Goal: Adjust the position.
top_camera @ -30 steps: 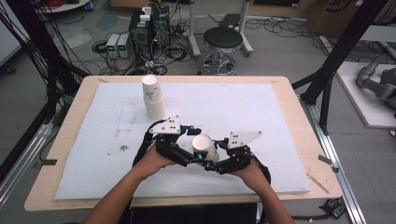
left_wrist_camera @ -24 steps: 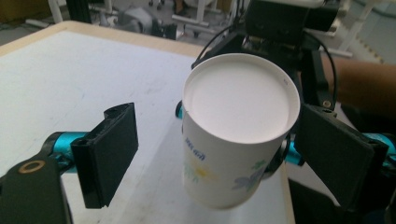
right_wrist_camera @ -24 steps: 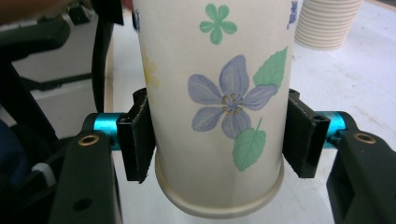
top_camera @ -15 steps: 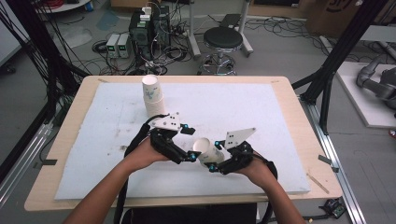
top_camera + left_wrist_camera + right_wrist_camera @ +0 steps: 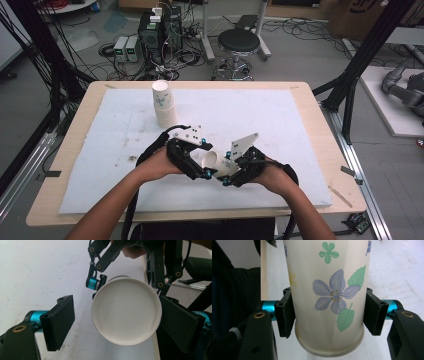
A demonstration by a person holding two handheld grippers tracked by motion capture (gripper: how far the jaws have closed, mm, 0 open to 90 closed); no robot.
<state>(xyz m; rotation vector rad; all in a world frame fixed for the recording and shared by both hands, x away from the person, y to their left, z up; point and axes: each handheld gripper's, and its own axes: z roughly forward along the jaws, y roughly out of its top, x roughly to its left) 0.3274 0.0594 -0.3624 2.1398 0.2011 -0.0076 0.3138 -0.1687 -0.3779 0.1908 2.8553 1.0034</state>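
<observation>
A white paper cup (image 5: 329, 290) printed with blue flowers and green leaves is held off the table, tilted, near the front middle. My right gripper (image 5: 328, 315) is shut on its lower wall, one pad on each side. In the high view the cup (image 5: 212, 161) lies between both hands. Its open mouth (image 5: 126, 311) faces my left gripper (image 5: 120, 325), whose jaws have just been closing a little around the rim. The left pad stands clear of the cup and the right pad sits close beside it, so this gripper is open.
A stack of paper cups (image 5: 162, 102) stands at the back left of the white mat (image 5: 280, 120) that covers the wooden table (image 5: 320, 125). A stool (image 5: 239, 42) and electronics boxes (image 5: 160, 25) sit on the floor beyond the far edge.
Both hands have turned slightly around the cup, and its mouth now leans more toward the left gripper. The hands stay in nearly the same place.
</observation>
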